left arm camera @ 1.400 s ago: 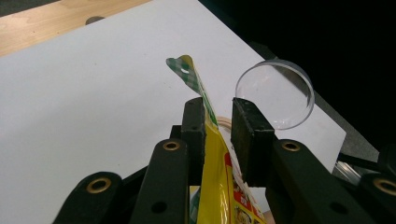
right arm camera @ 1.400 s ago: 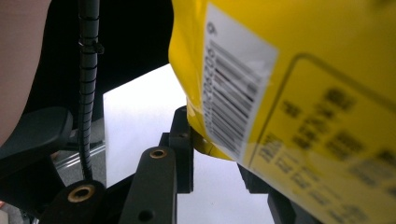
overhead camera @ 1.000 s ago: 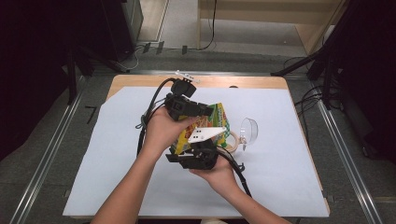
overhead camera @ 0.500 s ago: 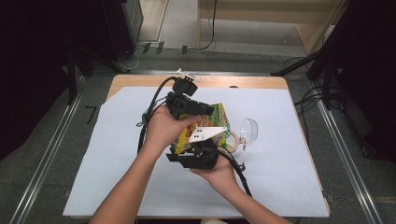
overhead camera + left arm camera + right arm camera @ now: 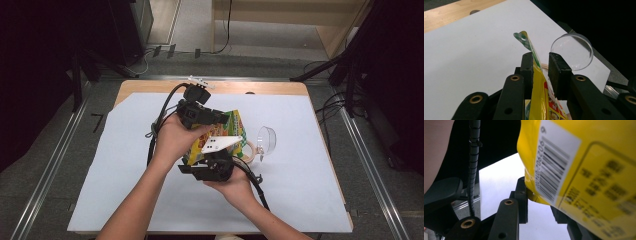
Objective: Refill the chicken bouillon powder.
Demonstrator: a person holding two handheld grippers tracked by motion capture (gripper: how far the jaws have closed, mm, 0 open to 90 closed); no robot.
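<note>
Holding a yellow bag [image 5: 227, 131] up over the middle of the tabletop, two hands work close together. The left gripper [image 5: 220, 119] is nearer the far edge, and the right gripper [image 5: 220, 159] is nearer the near edge, with a grey three-cornered plate on top of it. In the left gripper view, the bag [image 5: 536, 82] goes up between the two black jaws of the left gripper [image 5: 541, 65]. One jaw touches the bag's thin edge. The other jaw has a small gap next to it, so I cannot tell if the bag is squeezed tight. The top of the bag has a green checked tip that sticks out past the jaws. In the right gripper view, the bag [image 5: 584, 170] is very close, with a white label and black lines on it. Its bottom corner sits between the jaws of the right gripper [image 5: 540, 202], which look closed on it. A clear round cup [image 5: 267, 140] lies on its side on the white sheet [image 5: 125, 165], just beside the bag, toward the right edge. The wooden tabletop [image 5: 150, 86] shows along the far edge.
</note>
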